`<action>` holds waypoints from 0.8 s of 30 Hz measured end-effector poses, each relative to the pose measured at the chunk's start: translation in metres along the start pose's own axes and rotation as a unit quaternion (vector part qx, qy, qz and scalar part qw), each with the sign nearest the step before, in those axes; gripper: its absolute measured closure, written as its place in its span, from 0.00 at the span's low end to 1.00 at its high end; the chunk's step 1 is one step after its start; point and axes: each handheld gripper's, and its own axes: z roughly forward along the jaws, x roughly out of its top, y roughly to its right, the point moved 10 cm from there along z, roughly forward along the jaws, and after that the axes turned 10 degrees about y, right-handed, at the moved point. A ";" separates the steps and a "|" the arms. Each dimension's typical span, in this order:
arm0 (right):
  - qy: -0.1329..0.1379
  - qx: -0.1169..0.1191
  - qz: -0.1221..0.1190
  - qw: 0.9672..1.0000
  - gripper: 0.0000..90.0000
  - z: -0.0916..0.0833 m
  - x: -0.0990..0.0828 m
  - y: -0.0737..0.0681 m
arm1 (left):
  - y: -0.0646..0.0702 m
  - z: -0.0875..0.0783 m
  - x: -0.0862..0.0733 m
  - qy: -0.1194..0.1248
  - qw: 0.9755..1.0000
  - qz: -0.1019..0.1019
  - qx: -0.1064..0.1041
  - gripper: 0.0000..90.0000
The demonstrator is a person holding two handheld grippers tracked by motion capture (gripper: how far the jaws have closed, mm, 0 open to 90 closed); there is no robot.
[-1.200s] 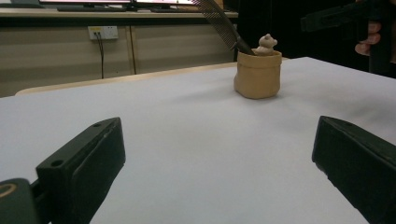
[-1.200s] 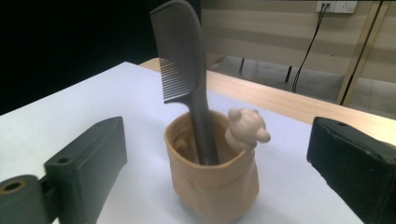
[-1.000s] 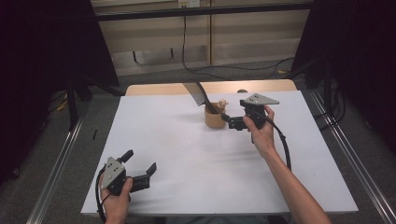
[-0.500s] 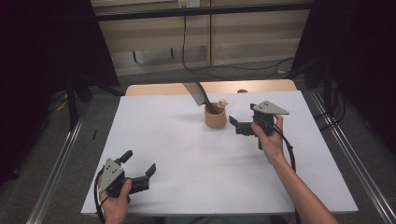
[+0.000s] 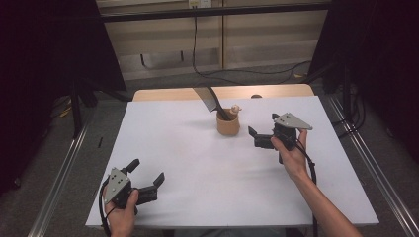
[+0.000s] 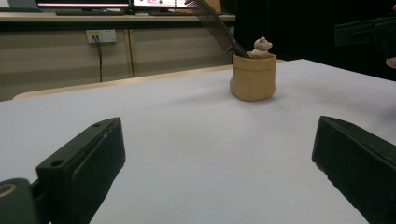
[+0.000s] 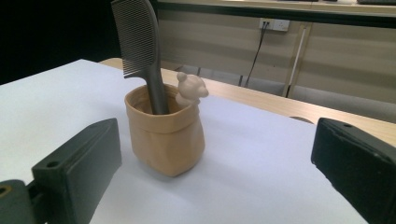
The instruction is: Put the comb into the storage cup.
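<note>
High view: right tool (image 5: 257, 138), jaws apart, sits just right of the comb cup (image 5: 228, 124), having backed off it since earlier.

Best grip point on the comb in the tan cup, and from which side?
Grip the comb on its bare handle just above the cup rim, probably from above with the open right gripper. It leans away from the bear figure, leaving that stretch free.

The white worktop (image 5: 197, 163) is lit evenly from overhead, with hardly any shadows cast. Surroundings are left pretty dark. Close-up jaws are rendered soft and blurry in both gripper views.
</note>
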 end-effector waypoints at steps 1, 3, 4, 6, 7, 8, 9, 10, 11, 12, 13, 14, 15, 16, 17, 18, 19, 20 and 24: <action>0.002 0.001 -0.001 1.000 0.01 -0.003 -0.001 0.000 | 0.000 0.000 0.000 0.001 1.000 0.000 -0.002 0.03; 0.000 -0.002 -0.002 1.000 0.01 -0.005 -0.002 0.001 | 0.000 0.000 0.001 0.002 1.000 0.000 -0.001 0.03; 0.001 -0.006 -0.001 1.000 0.01 -0.008 -0.004 0.001 | -0.001 0.000 0.001 0.001 1.000 0.001 0.000 0.03; 0.002 -0.008 -0.005 1.000 0.02 -0.011 -0.004 0.001 | 0.000 0.000 0.000 0.001 1.000 -0.002 0.000 0.03; 0.002 -0.008 -0.005 1.000 0.02 -0.011 -0.004 0.001 | -0.001 0.000 0.000 -0.001 1.000 -0.002 0.001 0.03; 0.007 -0.005 -0.006 1.000 0.01 -0.014 -0.003 0.000 | -0.002 0.000 0.000 -0.001 1.000 -0.003 0.004 0.03; 0.007 -0.005 -0.005 1.000 0.00 -0.015 -0.002 0.000 | -0.002 -0.001 0.000 0.000 1.000 -0.002 0.005 0.03; 0.008 -0.006 -0.005 1.000 0.00 -0.017 -0.002 0.000 | -0.002 -0.001 0.000 0.001 1.000 -0.004 0.005 0.03; 0.010 -0.006 -0.004 1.000 0.00 -0.019 -0.001 0.000 | -0.002 -0.001 0.000 0.001 1.000 -0.004 0.005 0.03; 0.011 -0.004 -0.004 1.000 0.00 -0.022 -0.001 0.000 | -0.002 -0.001 0.000 0.000 1.000 -0.002 0.005 0.03; 0.011 -0.004 -0.004 1.000 0.00 -0.022 -0.001 0.000 | -0.002 -0.001 0.000 0.000 1.000 -0.002 0.005 0.03; 0.015 -0.007 -0.006 1.000 0.00 -0.027 -0.001 0.001 | -0.001 -0.001 0.000 0.000 1.000 -0.003 0.003 0.03; 0.015 -0.007 -0.006 1.000 0.00 -0.027 -0.001 0.001 | -0.001 -0.001 0.000 0.000 1.000 -0.003 0.003 0.03; 0.014 -0.006 -0.006 1.000 0.00 -0.032 -0.003 0.002 | -0.001 -0.001 0.000 0.000 1.000 -0.002 0.004 0.03; 0.013 -0.008 -0.005 1.000 0.00 -0.033 -0.003 0.003 | -0.001 -0.001 0.000 -0.001 1.000 0.000 0.004 0.03; 0.013 -0.013 -0.005 1.000 0.00 -0.034 -0.004 0.005 | -0.001 -0.001 0.000 -0.001 1.000 0.000 0.004 0.03; 0.013 -0.013 -0.005 1.000 0.00 -0.034 -0.004 0.005 | 0.000 -0.001 0.000 0.000 1.000 -0.002 0.003 0.03; 0.017 -0.014 -0.001 1.000 0.00 -0.037 -0.003 0.006 | 0.000 -0.001 0.000 0.002 1.000 -0.002 0.002 0.03; 0.018 -0.016 -0.005 1.000 0.00 -0.046 -0.006 0.008 | -0.001 -0.002 0.001 0.002 1.000 -0.006 0.006 0.03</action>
